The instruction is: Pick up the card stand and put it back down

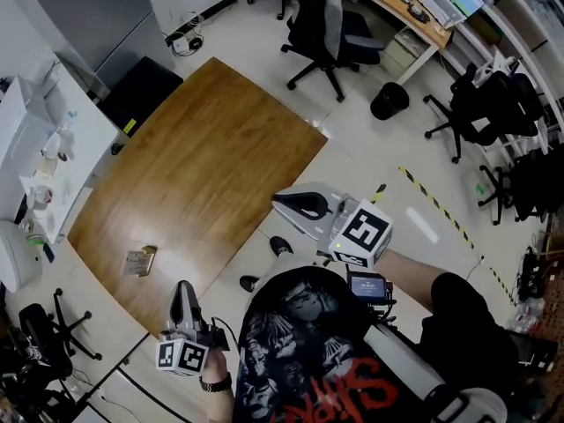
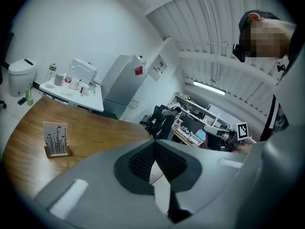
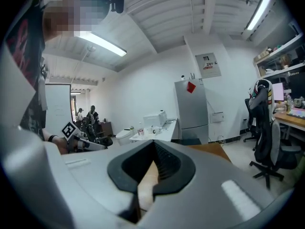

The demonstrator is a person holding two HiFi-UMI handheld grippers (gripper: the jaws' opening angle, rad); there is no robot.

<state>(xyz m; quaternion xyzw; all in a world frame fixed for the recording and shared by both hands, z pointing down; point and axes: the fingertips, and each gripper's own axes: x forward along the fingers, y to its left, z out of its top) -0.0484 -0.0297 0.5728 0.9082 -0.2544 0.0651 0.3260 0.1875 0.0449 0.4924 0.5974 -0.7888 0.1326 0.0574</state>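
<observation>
The card stand is a small wooden base holding a printed card, standing on the brown wooden table near its front left part. In the left gripper view the card stand is upright, off to the left and well ahead of the jaws. My left gripper hovers at the table's near edge, to the right of the stand, shut and empty. My right gripper hangs off the table's right side over the floor, shut with nothing in it.
A white side table with bottles and cups lines the table's left edge. Office chairs and a black bin stand beyond the far corner. Yellow-black tape crosses the floor at right. A grey fridge stands behind.
</observation>
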